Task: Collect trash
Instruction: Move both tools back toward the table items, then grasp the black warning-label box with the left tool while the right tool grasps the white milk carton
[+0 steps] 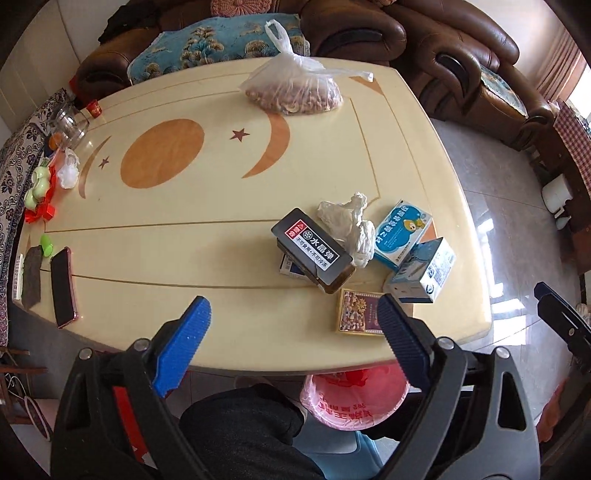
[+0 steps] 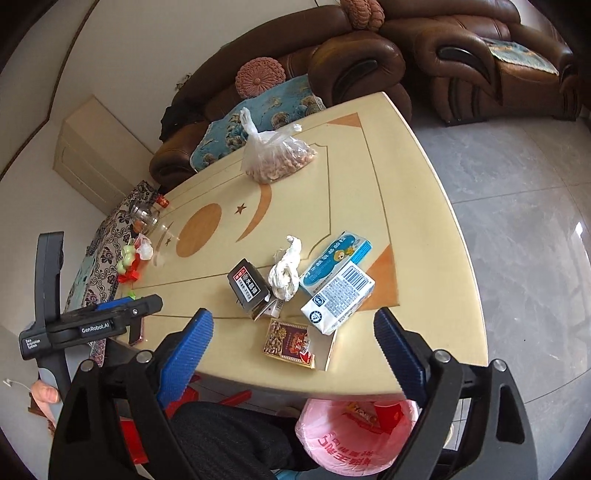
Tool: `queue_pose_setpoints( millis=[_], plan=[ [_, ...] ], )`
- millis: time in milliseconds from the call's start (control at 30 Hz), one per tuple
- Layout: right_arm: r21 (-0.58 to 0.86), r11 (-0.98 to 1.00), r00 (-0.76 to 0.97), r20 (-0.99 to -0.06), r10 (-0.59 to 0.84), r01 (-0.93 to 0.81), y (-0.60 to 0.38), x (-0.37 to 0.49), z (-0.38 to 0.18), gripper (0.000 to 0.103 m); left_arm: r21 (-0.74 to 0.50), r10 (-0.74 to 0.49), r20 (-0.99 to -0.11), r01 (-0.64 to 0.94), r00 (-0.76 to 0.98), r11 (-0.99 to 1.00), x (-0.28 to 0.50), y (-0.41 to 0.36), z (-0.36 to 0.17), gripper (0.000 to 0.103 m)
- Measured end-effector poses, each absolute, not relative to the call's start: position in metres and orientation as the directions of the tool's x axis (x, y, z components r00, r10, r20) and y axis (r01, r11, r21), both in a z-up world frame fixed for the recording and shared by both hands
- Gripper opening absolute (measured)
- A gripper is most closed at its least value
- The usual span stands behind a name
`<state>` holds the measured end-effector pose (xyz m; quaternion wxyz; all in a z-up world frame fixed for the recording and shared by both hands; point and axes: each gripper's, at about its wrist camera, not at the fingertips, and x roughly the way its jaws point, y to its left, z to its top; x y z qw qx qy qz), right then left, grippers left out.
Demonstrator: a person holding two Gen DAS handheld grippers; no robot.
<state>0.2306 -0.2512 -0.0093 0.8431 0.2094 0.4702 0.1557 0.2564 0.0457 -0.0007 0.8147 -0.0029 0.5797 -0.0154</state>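
Note:
A pile of trash lies near the table's front right: a black box (image 1: 312,254) (image 2: 247,288), a crumpled white bag (image 1: 351,225) (image 2: 284,273), two blue-and-white cartons (image 1: 402,232) (image 2: 334,258), (image 1: 424,271) (image 2: 338,297) and a small ornate gold box (image 1: 360,312) (image 2: 291,343). Under the table edge stands a bin lined with a pink bag (image 1: 354,398) (image 2: 354,439) holding wrappers. My left gripper (image 1: 295,325) hangs open and empty above the front edge. My right gripper (image 2: 295,339) is open too, nothing between its pads, above the gold box.
A clear bag of nuts (image 1: 295,92) (image 2: 275,158) sits at the far side of the cream table (image 1: 166,236). A phone (image 1: 62,288), glass jar (image 1: 70,123) and small red and green items (image 1: 38,192) line the left edge. Brown sofas (image 1: 369,33) stand behind. A person's dark-clad knee (image 1: 240,432) is below.

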Motion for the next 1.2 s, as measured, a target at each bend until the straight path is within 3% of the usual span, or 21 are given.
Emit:
queue_pose_setpoints(
  millis=[367,1200],
  plan=[
    [0.483,0.875,0.489,-0.755,0.437,-0.037,-0.253,0.257,-0.005,0.087,-0.116,-0.106,-0.966,-0.028,0.235,0.993,0.294,0.051,-0.014,0.089],
    [0.49,0.87,0.303,-0.838,0.454,0.05,-0.229,0.317,-0.111,0.087,-0.177,-0.164,-0.982,-0.161,0.093,0.971,0.346,0.053,-0.101,0.089]
  ],
)
